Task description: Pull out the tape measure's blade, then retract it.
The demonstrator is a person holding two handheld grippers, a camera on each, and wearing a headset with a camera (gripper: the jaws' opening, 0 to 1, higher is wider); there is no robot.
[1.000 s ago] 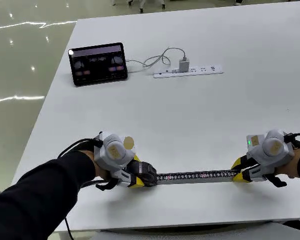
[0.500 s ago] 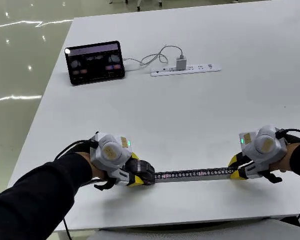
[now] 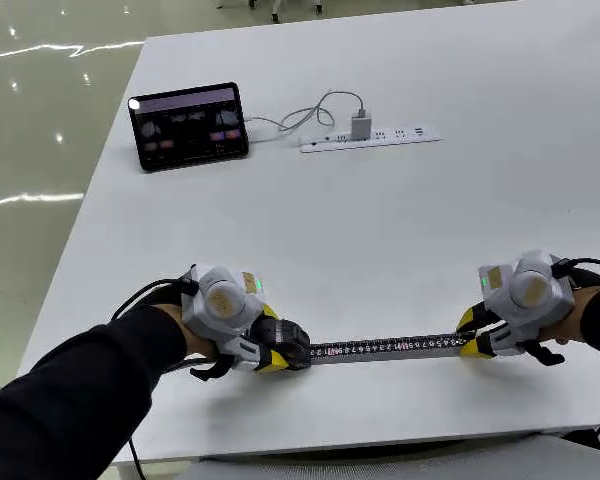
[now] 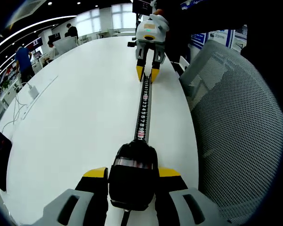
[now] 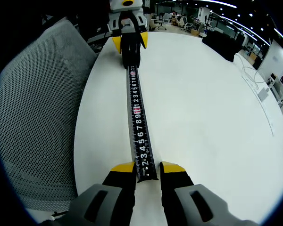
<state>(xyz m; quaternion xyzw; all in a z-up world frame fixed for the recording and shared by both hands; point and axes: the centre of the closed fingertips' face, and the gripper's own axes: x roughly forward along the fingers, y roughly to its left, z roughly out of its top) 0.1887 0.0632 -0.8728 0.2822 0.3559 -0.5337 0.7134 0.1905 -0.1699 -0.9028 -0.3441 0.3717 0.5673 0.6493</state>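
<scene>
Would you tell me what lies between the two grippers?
The tape measure's extended blade spans it, from the case in the left gripper to the right gripper, per the head view.

White table (image 3: 400,220): tablet (image 3: 189,125) at far left, power strip (image 3: 370,138) beside it with charger (image 3: 361,127) and cable (image 3: 300,118); tape measure (image 3: 285,343), blade (image 3: 390,347) extended, along near edge.

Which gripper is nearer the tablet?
Left. The left gripper, clamping the tape case, is on the tablet's side; the right gripper, pinching the blade, is farther across the table.
</scene>
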